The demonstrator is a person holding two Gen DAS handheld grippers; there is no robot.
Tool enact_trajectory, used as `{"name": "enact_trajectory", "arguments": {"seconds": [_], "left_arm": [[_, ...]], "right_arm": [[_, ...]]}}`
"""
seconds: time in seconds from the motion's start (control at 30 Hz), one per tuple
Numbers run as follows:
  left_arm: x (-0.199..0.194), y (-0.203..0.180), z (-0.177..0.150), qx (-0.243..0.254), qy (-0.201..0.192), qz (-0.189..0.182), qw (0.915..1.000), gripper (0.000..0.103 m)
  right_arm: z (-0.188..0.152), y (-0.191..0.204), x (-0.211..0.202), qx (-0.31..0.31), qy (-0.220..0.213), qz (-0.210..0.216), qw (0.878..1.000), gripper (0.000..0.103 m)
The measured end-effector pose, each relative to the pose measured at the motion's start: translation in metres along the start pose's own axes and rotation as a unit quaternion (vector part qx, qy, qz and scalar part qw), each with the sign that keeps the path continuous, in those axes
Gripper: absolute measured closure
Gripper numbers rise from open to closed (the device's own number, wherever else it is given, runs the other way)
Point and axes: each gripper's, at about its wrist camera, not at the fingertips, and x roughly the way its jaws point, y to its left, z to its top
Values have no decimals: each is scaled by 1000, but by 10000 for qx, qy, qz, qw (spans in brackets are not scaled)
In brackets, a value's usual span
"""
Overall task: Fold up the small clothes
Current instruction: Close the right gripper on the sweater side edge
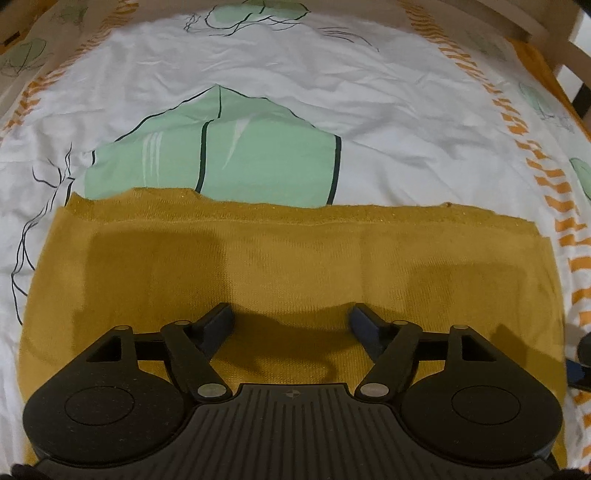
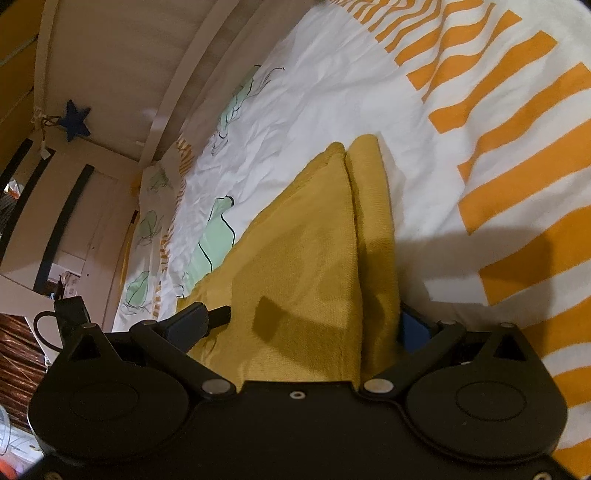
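A mustard-yellow knit garment (image 1: 295, 266) lies flat on the patterned bed sheet (image 1: 258, 85), its hemmed edge toward the far side. My left gripper (image 1: 291, 317) hovers over the garment's near part with jaws wide open and nothing between them. In the right wrist view the same garment (image 2: 306, 258) shows folded layers at its edge. My right gripper (image 2: 314, 317) is at that edge with jaws wide apart; the cloth lies between the fingers, and the right finger (image 2: 415, 325) is partly hidden behind the fold.
The sheet is white with mint-green shapes (image 1: 236, 151) and orange striped borders (image 2: 517, 155). A wooden bed frame (image 1: 532, 26) rims the far side. A blue star ornament (image 2: 76, 121) hangs on the rail, and a wicker basket (image 2: 18, 354) sits beside the bed.
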Motion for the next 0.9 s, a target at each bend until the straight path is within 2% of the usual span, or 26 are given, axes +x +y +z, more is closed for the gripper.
{"name": "enact_trajectory", "arguments": {"seconds": [0.17,0.23,0.3,0.37,0.4,0.47,0.73,0.9], "left_arm": [[-1,2,-2,15,-41,-15,10000,32],[-1,1,-2,19,-41,-2,10000,32],[0,0,-1,37,-31,10,10000,32],[-1,0,-1,31,-24,2,10000,32],[-1,0,-1,30,-24,-2,10000,31],[-1,1,-1,31,-28,-15,10000,31],[-13,9,1,17,5,-154,9999,34],[-41,39,-10,13,-49,-76,10000,34]], "right_arm": [[2,2,2,-34,71,13,10000,0],[2,4,3,-130,123,-31,9998,6],[1,5,4,-195,176,-98,9996,29],[1,4,6,-150,181,-171,9996,43],[1,2,6,-128,181,-223,9995,56],[1,0,6,-88,200,-317,9993,74],[0,10,5,-352,224,-498,9979,77],[-1,13,6,-351,189,-572,9976,77]]}}
